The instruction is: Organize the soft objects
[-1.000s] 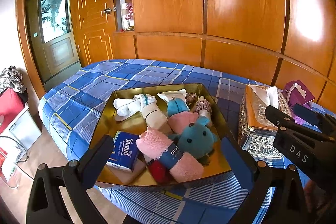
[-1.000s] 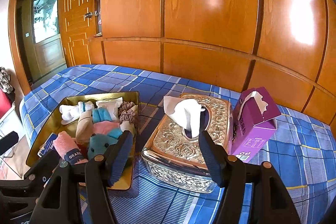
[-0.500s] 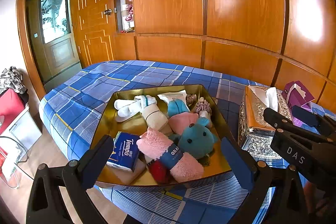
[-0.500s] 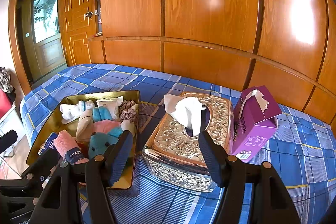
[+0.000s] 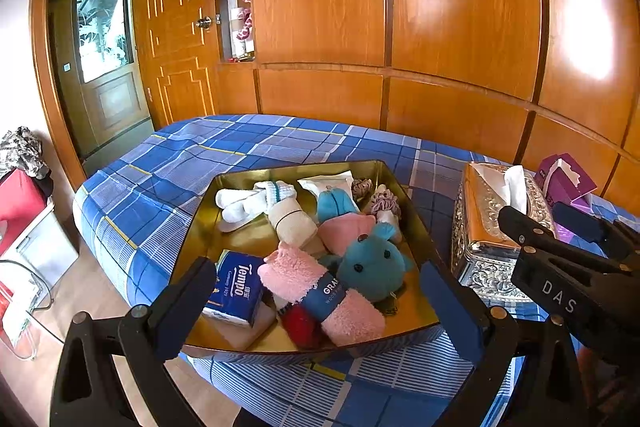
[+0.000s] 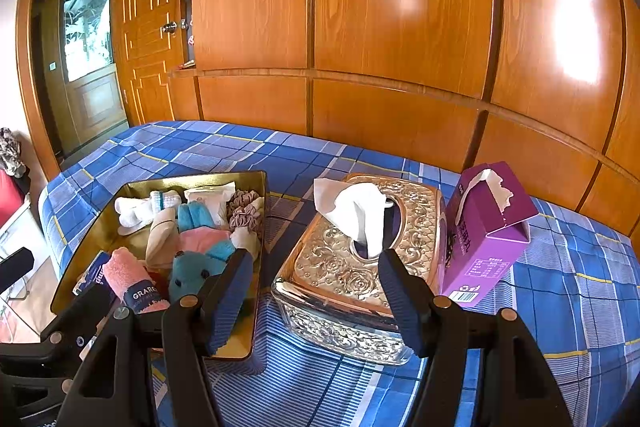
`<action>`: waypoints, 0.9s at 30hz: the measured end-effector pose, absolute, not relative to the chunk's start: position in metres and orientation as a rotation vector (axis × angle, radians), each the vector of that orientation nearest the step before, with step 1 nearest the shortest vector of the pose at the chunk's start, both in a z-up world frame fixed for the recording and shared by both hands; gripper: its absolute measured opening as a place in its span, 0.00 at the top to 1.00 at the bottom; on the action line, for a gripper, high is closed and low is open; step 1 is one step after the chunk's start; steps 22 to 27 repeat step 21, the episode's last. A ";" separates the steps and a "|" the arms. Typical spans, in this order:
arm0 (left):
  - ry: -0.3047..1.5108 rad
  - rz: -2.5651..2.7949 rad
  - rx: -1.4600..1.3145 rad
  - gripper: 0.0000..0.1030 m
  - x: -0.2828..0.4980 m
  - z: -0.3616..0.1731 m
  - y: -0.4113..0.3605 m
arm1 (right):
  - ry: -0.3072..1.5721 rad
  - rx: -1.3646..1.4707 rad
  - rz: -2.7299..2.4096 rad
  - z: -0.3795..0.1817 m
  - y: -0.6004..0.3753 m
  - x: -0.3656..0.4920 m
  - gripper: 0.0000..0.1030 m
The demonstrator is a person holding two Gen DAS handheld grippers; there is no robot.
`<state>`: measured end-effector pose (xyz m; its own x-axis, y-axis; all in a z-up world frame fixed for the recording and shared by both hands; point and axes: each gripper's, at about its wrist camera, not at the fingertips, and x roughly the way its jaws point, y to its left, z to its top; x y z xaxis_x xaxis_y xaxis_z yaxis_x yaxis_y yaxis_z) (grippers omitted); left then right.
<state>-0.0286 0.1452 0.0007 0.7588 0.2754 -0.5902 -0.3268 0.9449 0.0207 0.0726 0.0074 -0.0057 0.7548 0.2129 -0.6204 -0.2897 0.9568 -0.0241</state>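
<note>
My left tool hangs over the near edge of the gold tray, its jaws spread wide with nothing between the pads. My right tool hangs before the tissue box, jaws about half open and gripping nothing. The tray sits on the bed, on a blue plaid sheet, and the soft things lie heaped inside it. Nearest me is a pink towel, fluffy and rolled, bound by a dark blue paper band with white lettering; a red bit peeks out from under it. Just beside it sits a teal plush with small black eyes, leaning on a pink cloth. A blue Tempo pack lies at the near left corner of the tray on top of a pale flat pad. Further in, white socks are bundled together, a cream roll lies tilted across the middle, and a blue sock rests behind it. At the far right of the tray are mauve scrunchies and a white sachet. The tissue box is ornate silver and gold, standing on the bed just right of the tray, with a white tissue sticking up. A purple carton, torn open at the top, touches its right side.
</note>
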 end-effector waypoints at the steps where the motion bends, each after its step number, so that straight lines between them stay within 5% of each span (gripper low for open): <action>1: 0.629 0.328 -0.086 0.00 -0.028 0.001 0.145 | 0.662 -0.121 0.275 -0.006 0.008 0.073 0.36; 27: 0.617 0.283 -0.075 0.05 -0.030 -0.003 0.139 | 0.657 -0.100 0.250 -0.006 0.000 0.074 0.36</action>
